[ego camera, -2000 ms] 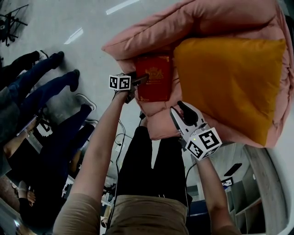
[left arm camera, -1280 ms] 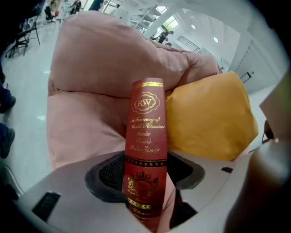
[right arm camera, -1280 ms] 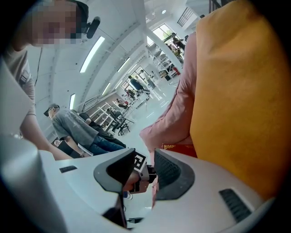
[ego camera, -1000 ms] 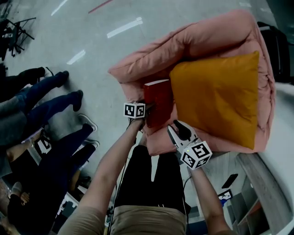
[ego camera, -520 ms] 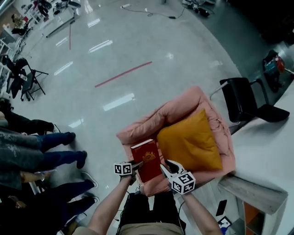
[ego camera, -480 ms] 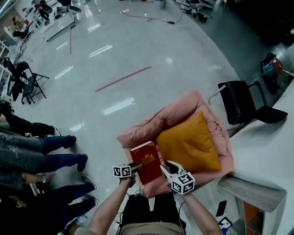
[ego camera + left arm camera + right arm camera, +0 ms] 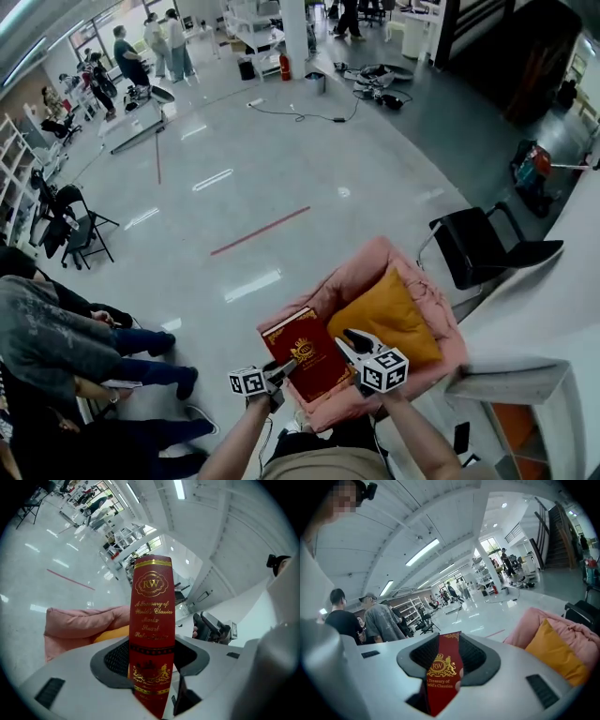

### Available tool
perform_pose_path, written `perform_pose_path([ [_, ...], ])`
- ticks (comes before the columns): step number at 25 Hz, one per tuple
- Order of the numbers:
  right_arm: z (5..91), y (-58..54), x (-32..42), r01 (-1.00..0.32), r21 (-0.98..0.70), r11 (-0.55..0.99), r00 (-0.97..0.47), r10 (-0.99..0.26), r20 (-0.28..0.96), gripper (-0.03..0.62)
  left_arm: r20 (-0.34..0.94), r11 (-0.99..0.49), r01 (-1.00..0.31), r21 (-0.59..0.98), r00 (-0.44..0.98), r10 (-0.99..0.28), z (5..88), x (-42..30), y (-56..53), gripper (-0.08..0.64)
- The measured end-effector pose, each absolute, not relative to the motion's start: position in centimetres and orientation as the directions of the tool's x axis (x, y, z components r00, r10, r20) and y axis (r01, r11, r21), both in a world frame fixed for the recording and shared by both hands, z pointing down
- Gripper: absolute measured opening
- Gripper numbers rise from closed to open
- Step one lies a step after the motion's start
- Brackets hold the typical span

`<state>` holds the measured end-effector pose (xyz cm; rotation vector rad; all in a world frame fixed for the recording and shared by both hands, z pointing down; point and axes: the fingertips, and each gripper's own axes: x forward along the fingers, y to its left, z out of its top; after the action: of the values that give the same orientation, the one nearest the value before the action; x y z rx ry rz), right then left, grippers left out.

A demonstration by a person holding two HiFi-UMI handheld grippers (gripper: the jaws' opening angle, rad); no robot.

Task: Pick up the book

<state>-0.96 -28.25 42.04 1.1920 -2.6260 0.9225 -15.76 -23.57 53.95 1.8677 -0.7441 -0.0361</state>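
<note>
While book (image 7: 309, 352) points away (between 2 grippers), we see left gripper (image 7: 278, 370) clamping spine, right gripper (image 7: 353, 342) pinching opposite edge.

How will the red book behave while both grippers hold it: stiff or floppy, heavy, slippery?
The book looks like a thick hardcover, so it is probably stiff between the left gripper and the right gripper. Its thickness suggests that it is fairly heavy for its size. The cover looks smooth, so it may slip if the jaws loosen.
</note>
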Motion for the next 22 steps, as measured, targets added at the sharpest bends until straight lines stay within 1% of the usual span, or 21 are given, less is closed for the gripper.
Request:
perform_pose_path([
  [6, 35.8, -27.5, -0.7, -0.704, -0.483, 0.520, -0.687, -0.670, 0.281, 0.129, 0.196, -0.306, -0.434, 0.847, 0.791, -0.579, 46.9, -17.5, -24.0, 0.250],
  [10, 32.5, -26.4, -0.7, -0.714, -0.472, 0.517, -0.674, -0.690, 0.263, 0.129, 0.120, -0.343, -0.383, 0.858, 0.798, -0.591, 42.3, -18.8, -24.0, 0.250],
  [15, 30.2, -24.2, -0.8, -0.737, -0.458, 0.496, -0.645, -0.719, 0.259, 0.129, 0.070, -0.391, -0.374, 0.841, 0.791, -0.608, 40.1, -21.2, -23.6, 0.250],
  [19, 29.0, -21.5, -1.9, -0.745, -0.455, 0.488, -0.632, -0.734, 0.248, 0.129, 0.019, -0.404, -0.325, 0.855, 0.798, -0.602, 38.8, -22.4, -21.5, 0.250],
  [22, 28.0, -19.8, -2.4, -0.748, -0.454, 0.484, -0.625, -0.744, 0.237, 0.129, 0.004, -0.402, -0.306, 0.863, 0.800, -0.600, 38.9, -22.9, -20.1, 0.250],
])
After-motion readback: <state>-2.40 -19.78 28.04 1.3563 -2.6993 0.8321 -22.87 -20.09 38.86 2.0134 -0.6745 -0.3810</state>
